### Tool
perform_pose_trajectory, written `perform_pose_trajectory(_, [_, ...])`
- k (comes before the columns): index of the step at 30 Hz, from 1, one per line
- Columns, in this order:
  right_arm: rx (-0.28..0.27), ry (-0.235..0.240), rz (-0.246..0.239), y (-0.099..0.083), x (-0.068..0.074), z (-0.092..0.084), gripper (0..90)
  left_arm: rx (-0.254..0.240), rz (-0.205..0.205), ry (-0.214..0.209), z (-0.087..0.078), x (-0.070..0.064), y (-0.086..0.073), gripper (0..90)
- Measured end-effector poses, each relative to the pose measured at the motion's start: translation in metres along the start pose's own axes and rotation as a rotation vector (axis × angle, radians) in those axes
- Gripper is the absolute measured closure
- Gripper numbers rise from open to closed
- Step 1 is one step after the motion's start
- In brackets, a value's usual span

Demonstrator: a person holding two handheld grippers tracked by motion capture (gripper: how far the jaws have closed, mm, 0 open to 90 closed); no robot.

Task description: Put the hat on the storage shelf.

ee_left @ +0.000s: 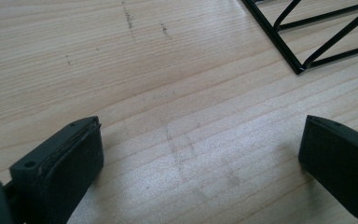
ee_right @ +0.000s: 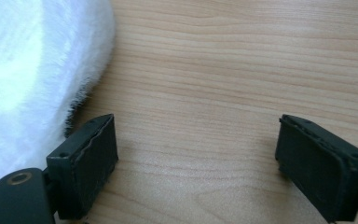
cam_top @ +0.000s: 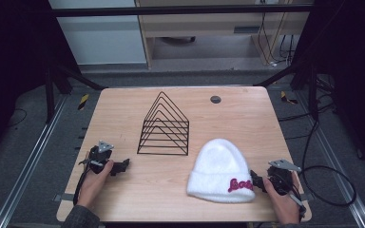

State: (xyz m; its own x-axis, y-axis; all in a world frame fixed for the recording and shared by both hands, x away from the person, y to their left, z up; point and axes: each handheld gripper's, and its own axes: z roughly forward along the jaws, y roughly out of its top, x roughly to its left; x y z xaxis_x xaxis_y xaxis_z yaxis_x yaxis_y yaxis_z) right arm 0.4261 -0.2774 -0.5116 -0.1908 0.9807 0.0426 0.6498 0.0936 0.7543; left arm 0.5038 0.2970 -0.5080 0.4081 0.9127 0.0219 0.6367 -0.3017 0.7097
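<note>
I've got both tongs low at the counter's (cam_top: 123, 102) near edge. Left tongs (cam_top: 121, 166) by the near-left corner, jaws spread wide over bare wood. Right tongs (cam_top: 256, 180) near the near-right corner, jaws released too, one just beside the fuzzy white beanie (cam_top: 221, 168). The beanie lies flat, crown toward the far edge, folded cuff with pink lettering toward me. Black wire rack (cam_top: 164, 126) stands mid-counter, peak up.
</note>
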Motion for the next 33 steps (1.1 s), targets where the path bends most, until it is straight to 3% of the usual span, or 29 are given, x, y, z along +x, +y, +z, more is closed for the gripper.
perform_pose_trajectory(3, [0.000,0.020,0.013,0.002,-0.001,-0.003,14.9,0.000,-0.005,0.004,0.000,-0.001,0.000,0.0])
perform_pose_trajectory(10, [-0.004,0.049,-0.076,0.037,0.004,-0.011,23.0,0.000,-0.008,0.007,0.000,-0.001,0.000,0.0])
perform_pose_trajectory(14, [0.014,0.054,-0.098,0.053,0.006,-0.010,26.7,0.000,-0.009,0.009,0.000,-0.001,0.000,0.0])
perform_pose_trajectory(16, [0.024,0.086,-0.123,0.069,0.011,-0.010,29.7,0.002,-0.008,0.009,0.000,-0.001,0.000,0.0])
perform_pose_trajectory(18, [0.033,0.101,-0.138,0.074,0.014,-0.010,29.9,0.002,-0.009,0.009,0.000,-0.001,0.000,0.0])
perform_pose_trajectory(26, [0.103,0.165,-0.228,0.105,0.046,0.019,36.4,0.002,-0.007,0.010,0.000,-0.001,0.000,0.0])
perform_pose_trajectory(29, [0.119,0.194,-0.226,0.113,0.054,0.032,36.4,0.002,-0.008,0.009,0.000,-0.001,0.000,0.0])
perform_pose_trajectory(33, [0.154,0.181,-0.240,0.121,0.058,0.048,35.7,0.000,-0.011,0.011,0.000,-0.001,0.000,0.0])
